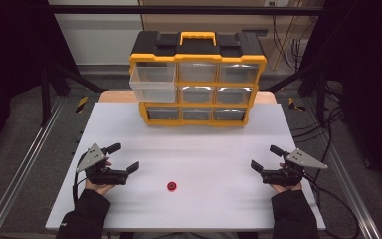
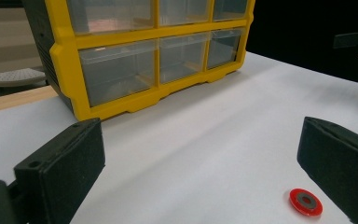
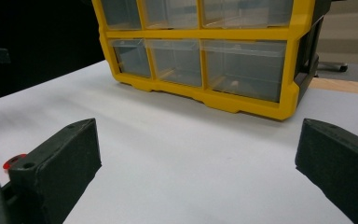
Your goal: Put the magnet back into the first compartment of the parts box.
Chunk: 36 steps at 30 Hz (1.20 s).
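A white table (image 1: 219, 149) stands on grey floor (image 1: 25, 124), dark curtains at both sides.

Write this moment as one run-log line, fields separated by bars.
left gripper: open, empty | right gripper: open, empty | small red flat ring: on white table, between grippers | yellow drawer organiser: top-left drawer out

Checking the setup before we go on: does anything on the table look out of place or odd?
One thing: the top-left drawer of the yellow organizer is pulled out, while the other drawers sit flush. A small red ring lies alone on the white table between the two open grippers. Nothing looks spilled or damaged.
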### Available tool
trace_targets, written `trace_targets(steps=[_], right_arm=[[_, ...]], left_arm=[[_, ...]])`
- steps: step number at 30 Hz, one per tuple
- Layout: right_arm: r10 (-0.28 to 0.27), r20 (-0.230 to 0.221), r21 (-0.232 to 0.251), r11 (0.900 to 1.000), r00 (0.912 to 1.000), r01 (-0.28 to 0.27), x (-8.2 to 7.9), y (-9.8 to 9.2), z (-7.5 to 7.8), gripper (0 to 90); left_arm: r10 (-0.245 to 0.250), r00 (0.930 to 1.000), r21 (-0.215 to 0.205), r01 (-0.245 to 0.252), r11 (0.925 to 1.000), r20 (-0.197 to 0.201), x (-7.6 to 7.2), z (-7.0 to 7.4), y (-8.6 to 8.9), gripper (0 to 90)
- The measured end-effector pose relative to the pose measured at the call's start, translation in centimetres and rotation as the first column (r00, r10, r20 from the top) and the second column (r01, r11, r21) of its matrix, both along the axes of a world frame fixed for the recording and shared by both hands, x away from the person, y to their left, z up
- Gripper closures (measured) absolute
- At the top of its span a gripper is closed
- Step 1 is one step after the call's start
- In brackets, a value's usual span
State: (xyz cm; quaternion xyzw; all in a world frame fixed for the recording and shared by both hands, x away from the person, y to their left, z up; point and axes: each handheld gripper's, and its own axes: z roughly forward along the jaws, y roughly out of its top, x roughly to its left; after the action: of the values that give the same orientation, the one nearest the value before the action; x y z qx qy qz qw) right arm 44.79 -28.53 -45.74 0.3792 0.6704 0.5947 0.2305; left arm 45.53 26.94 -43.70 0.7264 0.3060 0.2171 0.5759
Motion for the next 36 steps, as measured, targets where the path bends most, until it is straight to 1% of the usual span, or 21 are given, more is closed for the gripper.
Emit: trace_targets(steps=[17, 23, 26, 34, 36], right_arm=[[0.004, 0.002, -0.005, 1.000, 1.0000, -0.004, -0.1, 0.0, 0.1, 0.5], [0.006, 0.009, -0.010, 1.000, 0.9999, -0.006, 0.0, 0.1, 0.0, 0.5], [0.007, 0.001, -0.010, 1.000, 1.0000, -0.007, -0.1, 0.1, 0.0, 0.5], [0.007, 0.006, -0.010, 1.000, 1.0000, -0.007, -0.1, 0.1, 0.1, 0.5], [0.007, 0.006, -0.011, 1.000, 1.0000, -0.006, -0.1, 0.1, 0.1, 0.5]], left_arm=[[0.006, 1.0000, 0.012, -0.006, 0.9999, -0.001, -0.1, 0.1, 0.0, 0.1], [0.007, 1.0000, 0.017, -0.007, 0.9998, 0.003, -0.1, 0.4, -0.2, 0.1], [0.008, 1.0000, 0.018, -0.008, 0.9998, 0.000, -0.1, 0.4, -0.3, 0.2], [0.008, 1.0000, 0.027, -0.008, 0.9996, -0.001, -0.2, 0.9, -0.8, 0.3], [0.010, 1.0000, 0.023, -0.010, 0.9997, -0.001, -0.2, 1.1, -0.9, 0.2]])
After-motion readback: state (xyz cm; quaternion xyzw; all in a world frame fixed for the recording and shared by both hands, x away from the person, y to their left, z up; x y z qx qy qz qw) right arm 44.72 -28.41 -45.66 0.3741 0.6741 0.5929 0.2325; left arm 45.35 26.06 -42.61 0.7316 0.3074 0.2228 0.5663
